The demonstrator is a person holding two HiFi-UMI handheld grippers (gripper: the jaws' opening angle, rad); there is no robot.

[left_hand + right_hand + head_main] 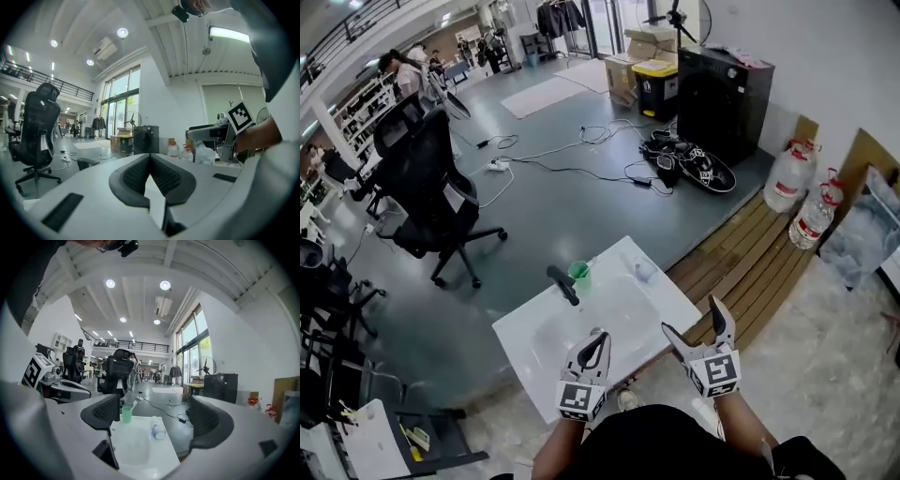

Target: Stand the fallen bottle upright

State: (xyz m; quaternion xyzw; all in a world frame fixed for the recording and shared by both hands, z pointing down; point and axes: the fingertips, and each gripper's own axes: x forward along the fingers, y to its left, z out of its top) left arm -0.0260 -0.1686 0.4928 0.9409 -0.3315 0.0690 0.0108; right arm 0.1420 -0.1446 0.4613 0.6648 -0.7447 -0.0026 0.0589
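Observation:
A small clear bottle [644,271] lies on its side near the far right corner of the white table [534,342]; in the right gripper view the bottle [158,430] lies with its end towards me. A green cup [579,274] stands at the table's far edge, green cup [126,414] left of the bottle. My left gripper [595,345] is shut and empty over the table's near edge; its jaws meet in the left gripper view [150,161]. My right gripper [695,322] stands open at the table's near right corner, well short of the bottle, with nothing between its fingers [154,416].
A black handle-like object [563,284] lies beside the cup. A black office chair [427,183] stands to the far left. Cables [581,155] trail across the grey floor. Wooden slats [755,262] and two water jugs [797,187] are to the right.

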